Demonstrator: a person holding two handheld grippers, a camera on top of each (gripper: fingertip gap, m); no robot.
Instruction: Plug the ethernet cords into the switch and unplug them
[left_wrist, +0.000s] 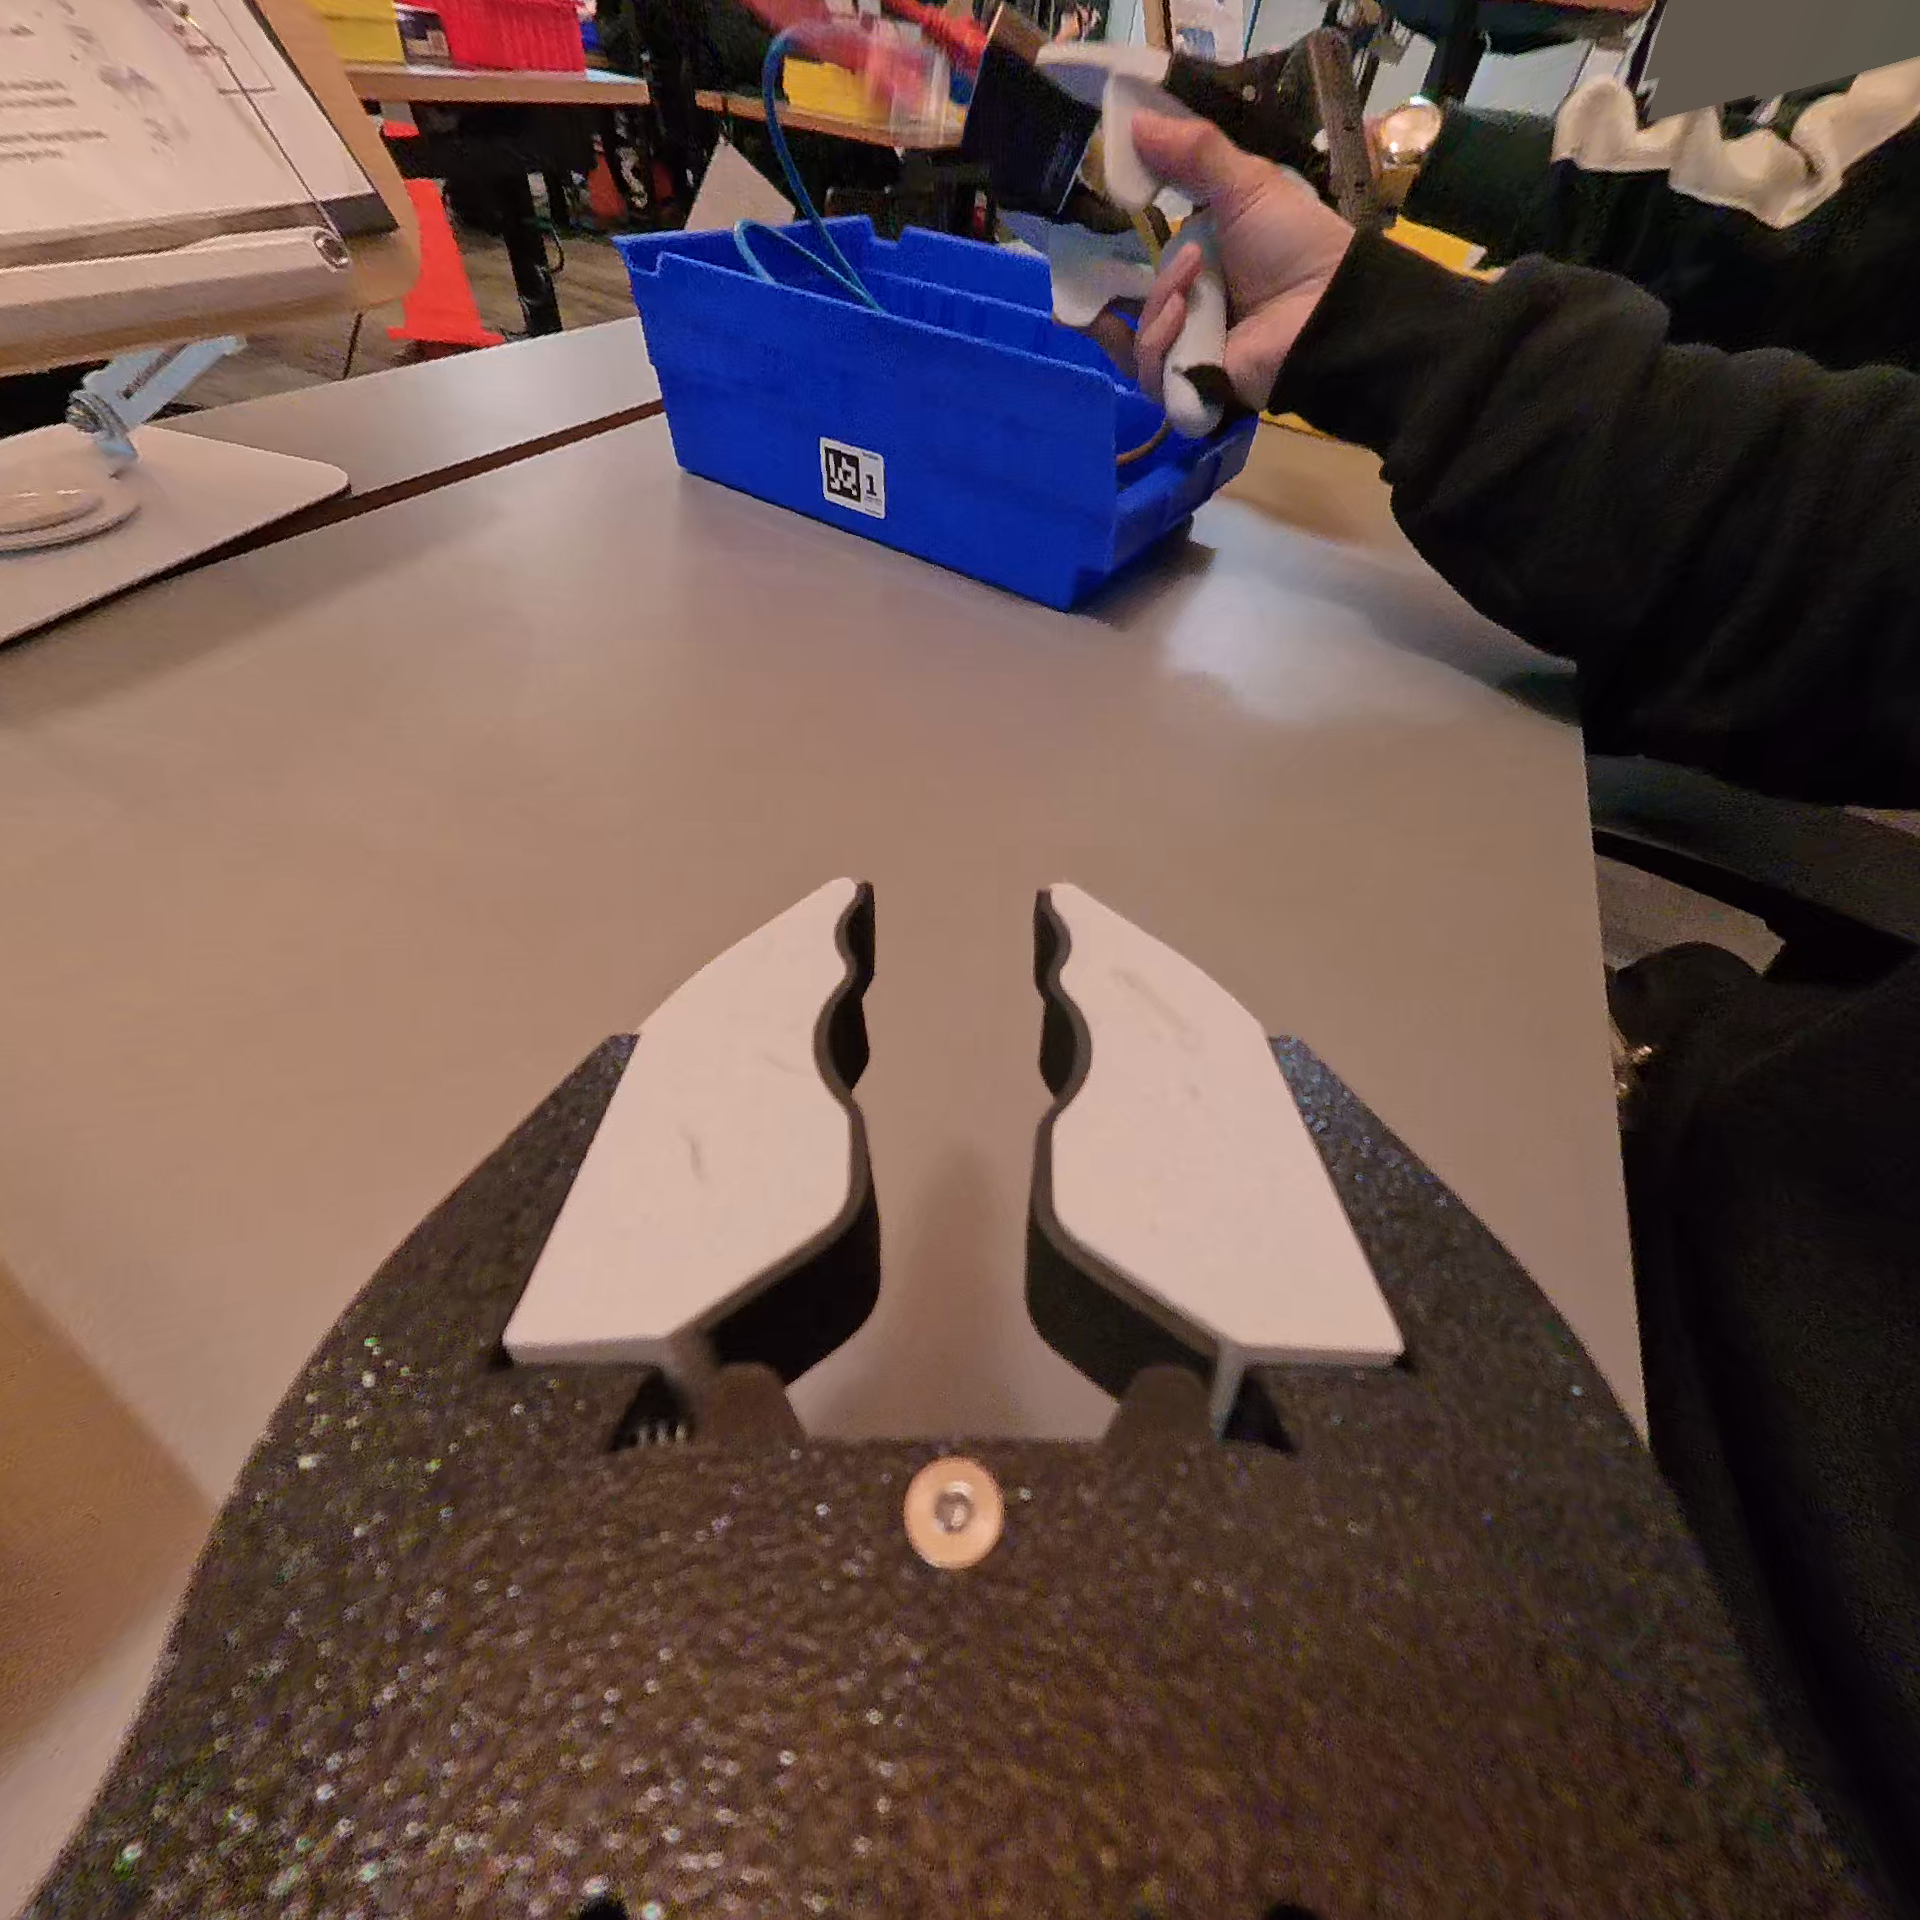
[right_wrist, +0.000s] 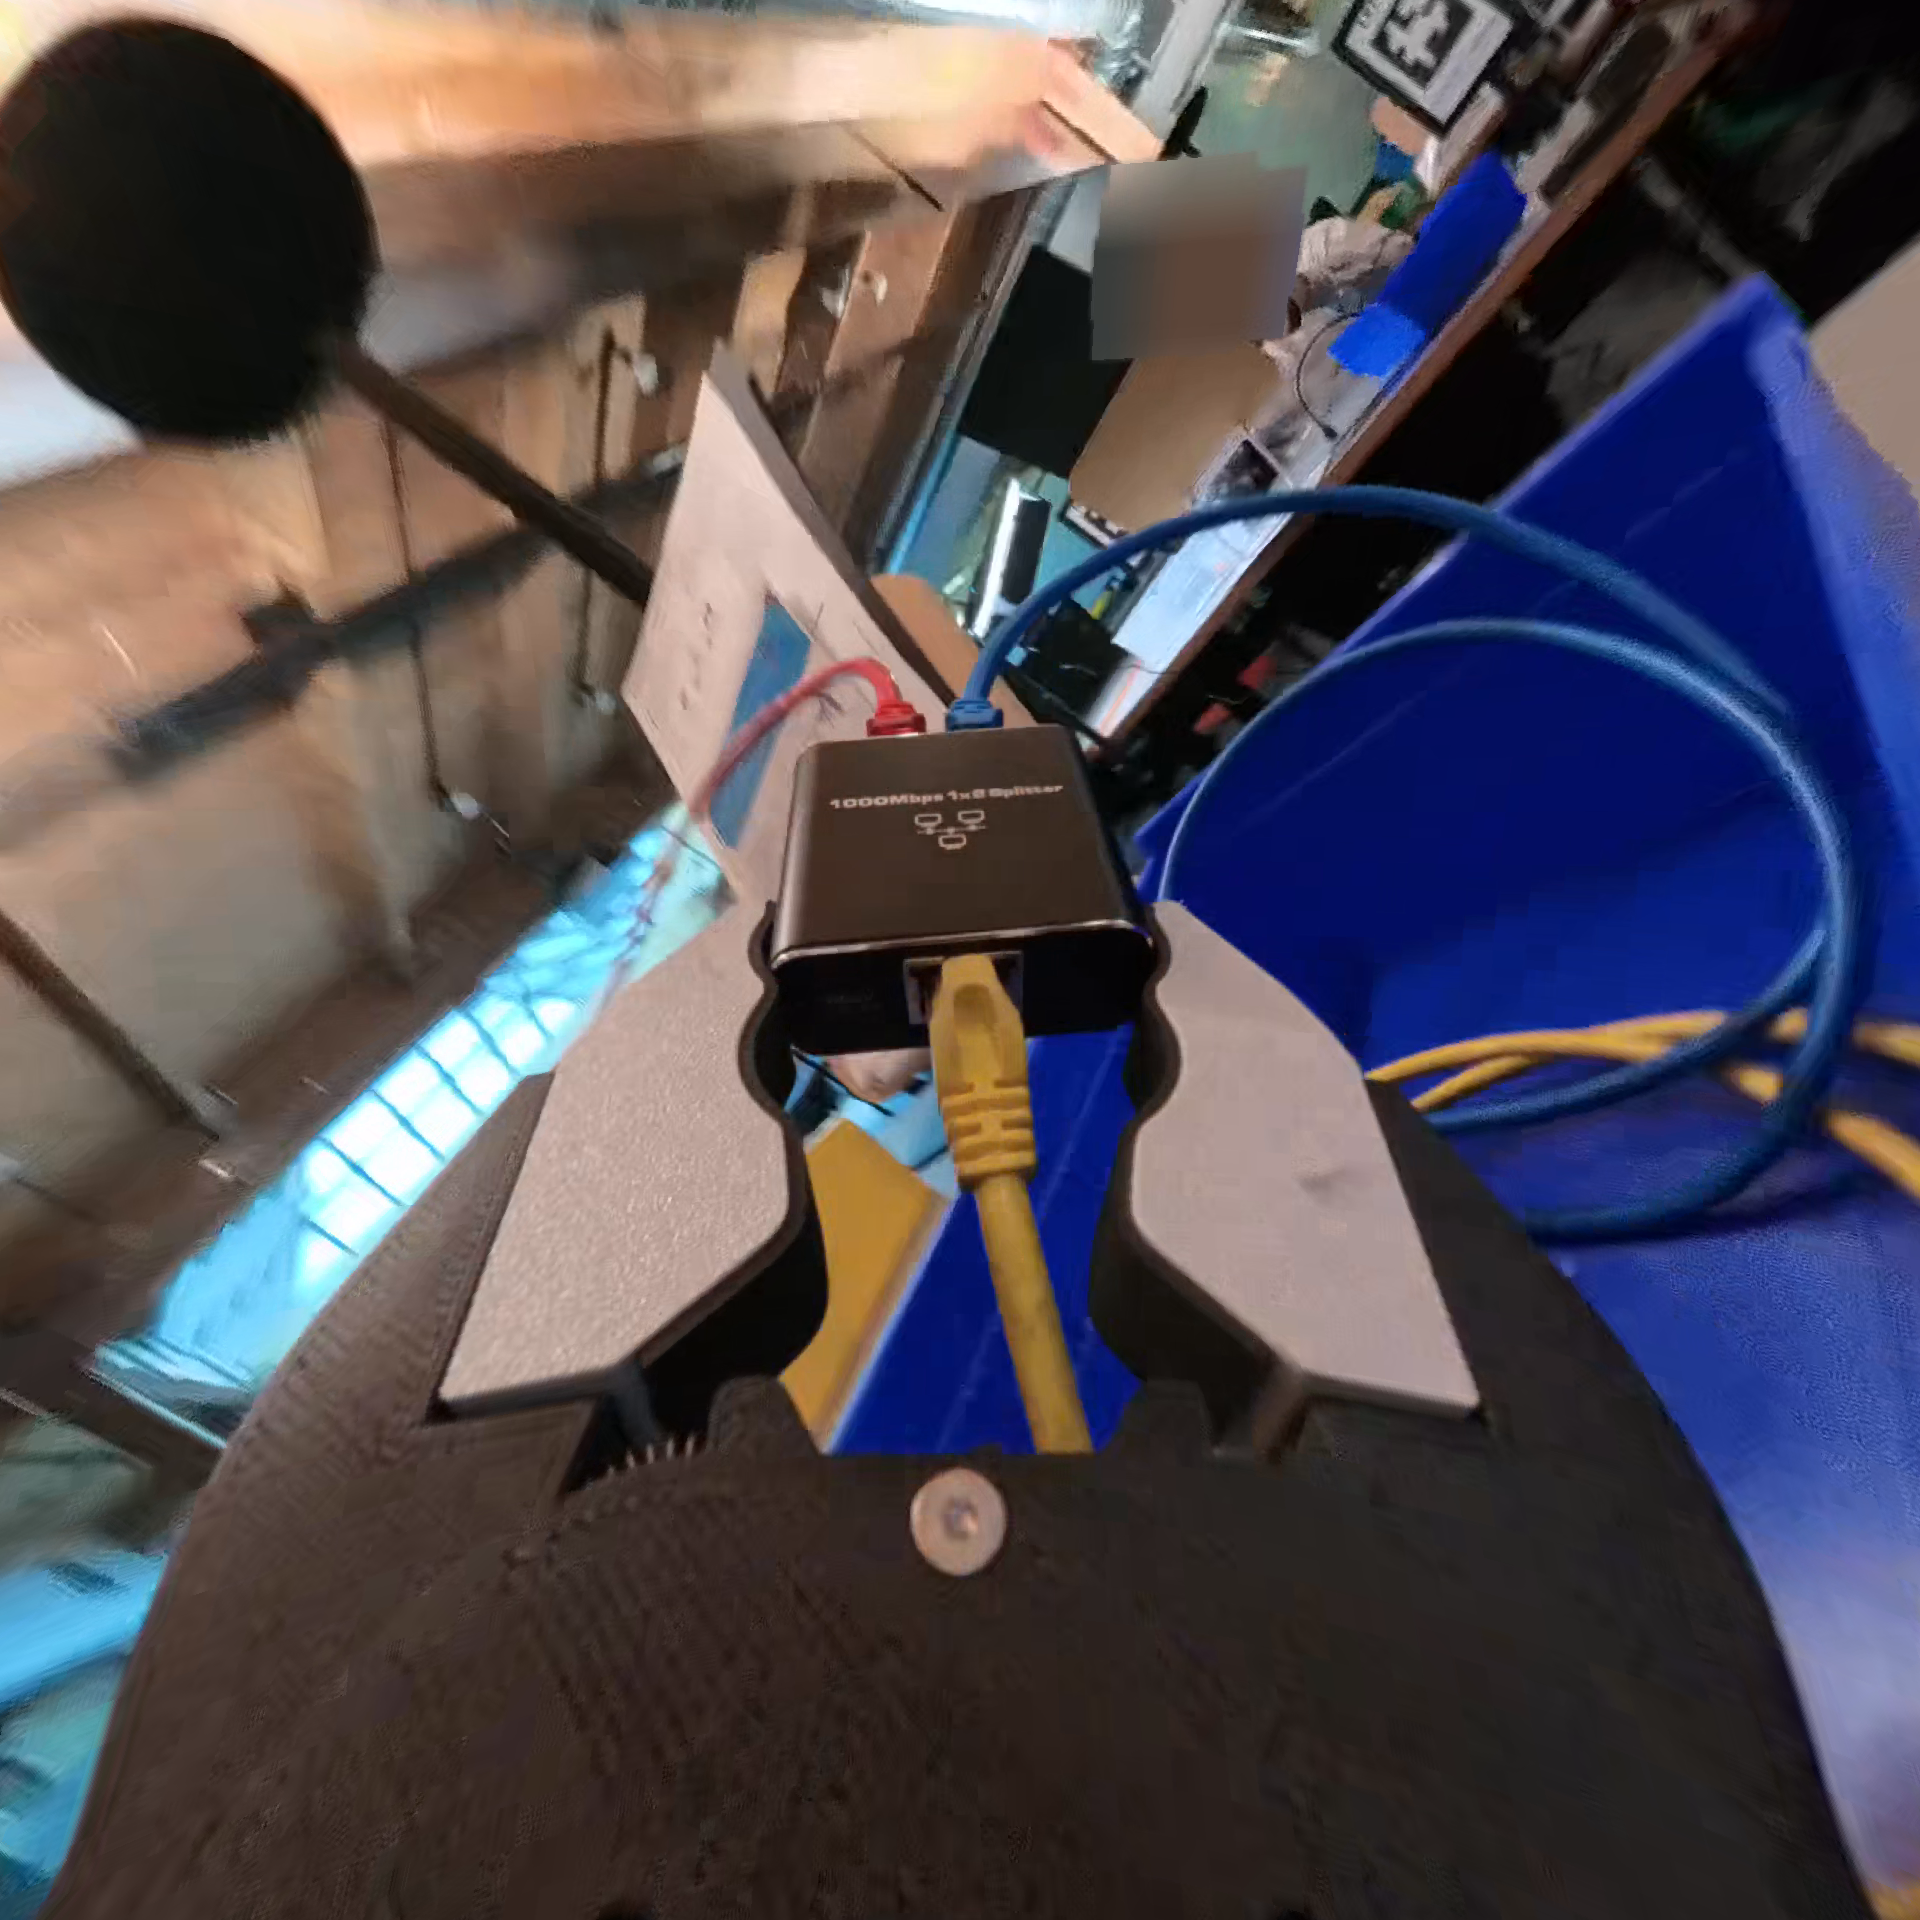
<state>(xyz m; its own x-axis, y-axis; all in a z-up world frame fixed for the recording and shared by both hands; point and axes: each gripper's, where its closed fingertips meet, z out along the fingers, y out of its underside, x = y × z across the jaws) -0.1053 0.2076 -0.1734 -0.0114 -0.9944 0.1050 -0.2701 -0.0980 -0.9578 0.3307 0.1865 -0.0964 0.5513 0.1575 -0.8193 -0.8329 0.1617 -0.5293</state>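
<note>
A: Where does it stand?

B: The right gripper (right_wrist: 961, 961) pinches the black switch (right_wrist: 951, 842) above the blue bin (right_wrist: 1621, 831); yellow cord (right_wrist: 997, 1122), red cord (right_wrist: 831, 707) and blue cord (right_wrist: 1558, 582) all look plugged in.

A: And the left gripper (left_wrist: 954, 925)?

B: Spread, empty, over the table (left_wrist: 623, 748). Probably unplugging comes next: it needs to grip a cord's plug.

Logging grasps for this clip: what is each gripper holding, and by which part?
The right gripper clamps the black switch by its two side walls, near the yellow-cord end. The left gripper holds nothing.
</note>
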